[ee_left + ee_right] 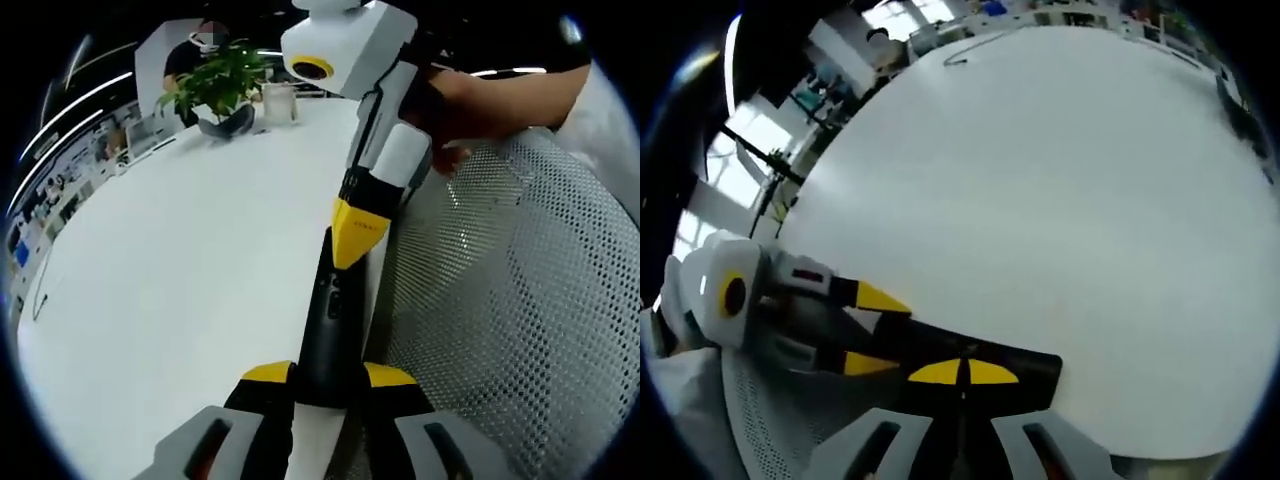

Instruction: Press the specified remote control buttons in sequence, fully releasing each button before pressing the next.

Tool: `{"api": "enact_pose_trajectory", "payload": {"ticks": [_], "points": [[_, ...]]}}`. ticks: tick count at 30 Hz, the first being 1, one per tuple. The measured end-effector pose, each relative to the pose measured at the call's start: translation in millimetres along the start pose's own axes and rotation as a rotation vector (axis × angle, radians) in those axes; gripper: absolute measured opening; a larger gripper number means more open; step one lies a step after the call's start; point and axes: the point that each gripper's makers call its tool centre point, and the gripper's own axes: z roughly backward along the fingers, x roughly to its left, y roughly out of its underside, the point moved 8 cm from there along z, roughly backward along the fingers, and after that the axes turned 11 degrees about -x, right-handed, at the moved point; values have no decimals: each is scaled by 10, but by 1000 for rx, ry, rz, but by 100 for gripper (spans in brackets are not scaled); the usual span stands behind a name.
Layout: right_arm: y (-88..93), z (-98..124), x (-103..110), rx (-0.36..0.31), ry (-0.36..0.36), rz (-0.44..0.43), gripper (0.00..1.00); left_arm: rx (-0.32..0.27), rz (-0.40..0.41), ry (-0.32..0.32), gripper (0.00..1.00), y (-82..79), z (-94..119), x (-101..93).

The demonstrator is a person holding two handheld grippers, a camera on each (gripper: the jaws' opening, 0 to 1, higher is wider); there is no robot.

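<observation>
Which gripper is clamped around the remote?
The left gripper: its jaws flank the near end of the remote, gripping it. The right gripper instead meets the remote's face tip-first, jaws together.

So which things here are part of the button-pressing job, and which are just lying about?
In the job:
- remote control
- left claw, shut on the remote
- right claw, tips shut over the remote

Lying about:
- potted plant
- glass jar
- mesh chair
- white table

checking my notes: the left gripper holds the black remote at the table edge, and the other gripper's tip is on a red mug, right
Not quite. In the left gripper view, the right gripper has its tip on the remote itself, not a mug. The left gripper does hold the remote at the edge of the table.
</observation>
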Motion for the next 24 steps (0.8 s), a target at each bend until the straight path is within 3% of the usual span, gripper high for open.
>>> {"api": "enact_pose_trajectory", "payload": {"ticks": [24], "points": [[45, -21, -26, 4, 13, -5, 0, -1, -4, -3, 25, 15, -5, -15]]}}
